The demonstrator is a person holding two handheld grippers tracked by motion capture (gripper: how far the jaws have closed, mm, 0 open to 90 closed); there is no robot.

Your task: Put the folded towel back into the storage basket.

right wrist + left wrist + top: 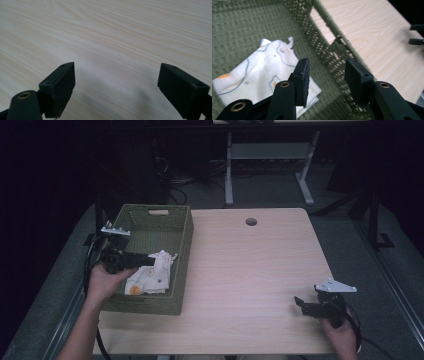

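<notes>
Left tongs [150, 260] hang apart over the folded cloth [150, 275] in the green basket [182, 240], left of frame; the drop looks done. Right tongs [299, 302] apart, idle lower right. Next: withdraw.

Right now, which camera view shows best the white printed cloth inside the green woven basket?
The left gripper view: the white printed cloth lies close, with grey lines and orange spots clear. The high view shows it small in the green woven basket, partly under the left gripper. The right gripper view faces the table.

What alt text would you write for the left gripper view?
Open black left tongs hover inside a green woven basket, just above a white patterned cloth lying on its floor. Beyond the basket wall lies a pale wooden table.
</notes>
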